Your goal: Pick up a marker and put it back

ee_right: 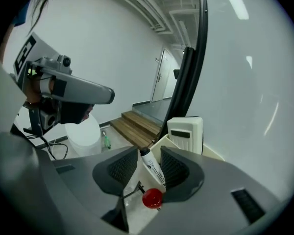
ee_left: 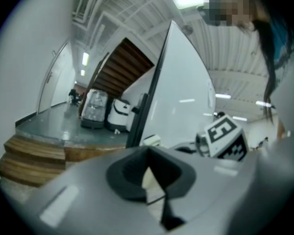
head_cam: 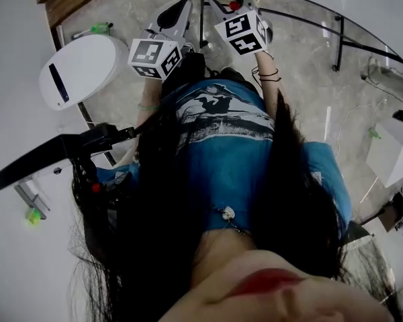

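A white marker (ee_right: 152,168) with a red end (ee_right: 152,198) and a dark tip lies slantwise between my right gripper's (ee_right: 149,153) pads, which are shut on it. It is held just in front of a cream tray (ee_right: 162,143) at the foot of a whiteboard (ee_right: 245,82). A cream eraser (ee_right: 185,132) stands in that tray. In the head view the right gripper (head_cam: 230,2) is at the top with the red end (head_cam: 234,5) showing. My left gripper (ee_left: 148,148) is shut with nothing in it; it is beside the right one (head_cam: 176,12).
A white rounded machine (head_cam: 80,69) stands on the floor at the left, with a green bottle (head_cam: 101,27) beyond it. Wooden steps (ee_right: 137,124) lie behind. A curved dark rail (head_cam: 336,25) runs at the right. The person's blue shirt and long hair fill the lower head view.
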Action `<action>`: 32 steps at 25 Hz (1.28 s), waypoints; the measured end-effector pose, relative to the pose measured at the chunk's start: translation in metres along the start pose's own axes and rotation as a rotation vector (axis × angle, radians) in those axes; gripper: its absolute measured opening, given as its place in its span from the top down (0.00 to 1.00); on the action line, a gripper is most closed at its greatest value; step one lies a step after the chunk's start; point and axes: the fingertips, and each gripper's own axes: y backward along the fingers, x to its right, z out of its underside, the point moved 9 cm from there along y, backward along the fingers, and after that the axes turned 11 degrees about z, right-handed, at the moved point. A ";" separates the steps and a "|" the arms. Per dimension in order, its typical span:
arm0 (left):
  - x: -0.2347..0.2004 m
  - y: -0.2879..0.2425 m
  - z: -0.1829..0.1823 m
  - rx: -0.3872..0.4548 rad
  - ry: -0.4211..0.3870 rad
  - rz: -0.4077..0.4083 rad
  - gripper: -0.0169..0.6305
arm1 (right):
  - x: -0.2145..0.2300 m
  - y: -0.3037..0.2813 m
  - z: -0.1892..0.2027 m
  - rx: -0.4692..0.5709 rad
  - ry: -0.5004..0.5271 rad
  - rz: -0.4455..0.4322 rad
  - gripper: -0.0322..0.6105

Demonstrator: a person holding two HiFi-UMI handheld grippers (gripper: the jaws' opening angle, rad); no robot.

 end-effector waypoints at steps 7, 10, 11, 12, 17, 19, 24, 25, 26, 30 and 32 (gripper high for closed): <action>0.008 -0.012 -0.001 -0.005 0.010 0.043 0.97 | 0.004 0.003 0.006 -0.036 0.044 0.051 0.76; 0.012 -0.016 -0.001 -0.010 0.008 0.061 0.97 | 0.004 0.010 0.007 -0.028 0.026 0.068 0.78; 0.012 -0.017 -0.001 -0.011 0.007 0.066 0.97 | 0.004 0.013 0.007 -0.021 0.020 0.074 0.78; 0.013 -0.017 0.000 -0.011 0.006 0.070 0.97 | 0.004 0.016 0.006 -0.011 0.012 0.083 0.78; 0.015 -0.018 0.001 -0.015 0.003 0.081 0.97 | 0.020 0.037 -0.001 0.068 -0.094 0.133 0.81; 0.015 -0.019 0.000 -0.013 0.004 0.086 0.97 | 0.030 0.046 -0.005 0.109 -0.161 0.145 0.82; 0.016 -0.020 0.000 -0.012 -0.005 0.091 0.97 | 0.049 0.075 -0.014 0.200 -0.326 0.152 0.83; 0.015 -0.019 0.000 -0.012 -0.007 0.083 0.97 | 0.053 0.080 -0.016 0.218 -0.349 0.158 0.83; 0.014 -0.019 0.000 -0.009 -0.009 0.073 0.97 | 0.057 0.085 -0.017 0.234 -0.363 0.168 0.83; 0.010 -0.018 -0.003 0.017 -0.008 0.049 0.97 | 0.069 0.100 -0.021 0.281 -0.384 0.214 0.83; 0.009 -0.018 -0.004 0.022 -0.006 0.050 0.97 | 0.074 0.105 -0.022 0.300 -0.398 0.224 0.83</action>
